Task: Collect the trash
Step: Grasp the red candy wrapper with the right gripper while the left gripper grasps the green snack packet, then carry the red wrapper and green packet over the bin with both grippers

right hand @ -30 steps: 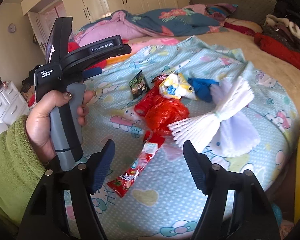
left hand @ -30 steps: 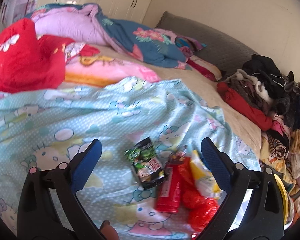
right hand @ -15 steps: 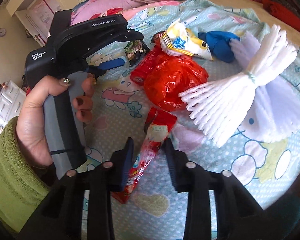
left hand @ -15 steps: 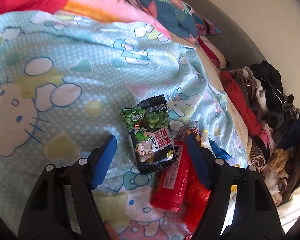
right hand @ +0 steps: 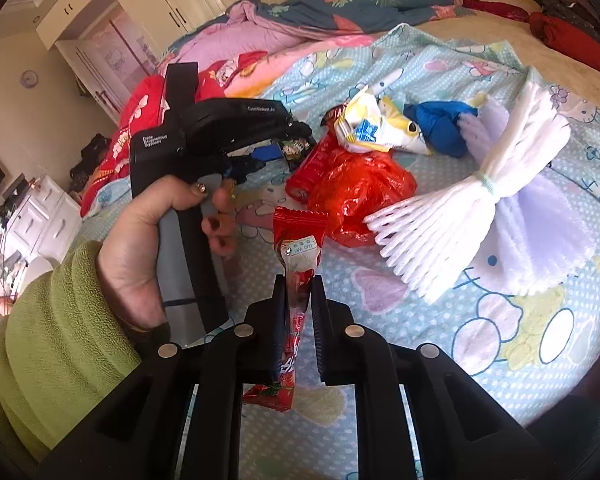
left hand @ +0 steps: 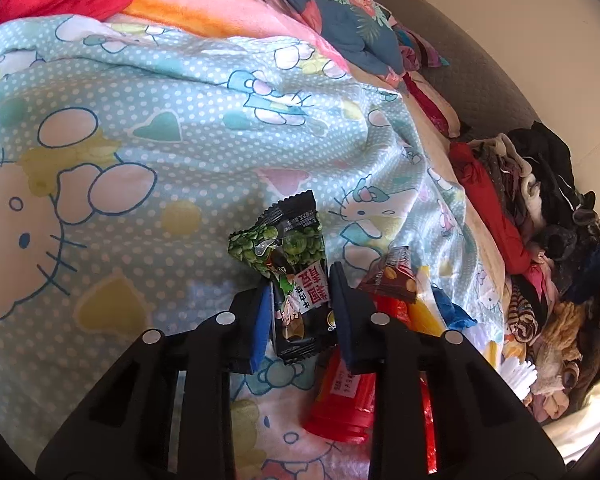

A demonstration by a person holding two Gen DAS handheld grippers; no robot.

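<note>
Left tool pinching green pea packet, handle lettering "Data Acquisition System"

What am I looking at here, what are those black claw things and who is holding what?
There is no robot. A person holds a hand-operated two-finger gripper in each hand, and each gripper carries a wide-angle camera looking forward along its fingers, so there are two pictures.

The left gripper is seen from its own camera. Its fingers are closed on a green and black snack packet.

The right gripper is shown in the other picture, closed on a long red wrapper. That view also shows the person's left hand squeezing the handle of the left gripper.

Everything lies on a bed with a light blue cartoon-cat blanket. Still lying there: a red plastic bag, a yellow and white wrapper, a crumpled blue piece and a bundle of white foam netting.
</note>
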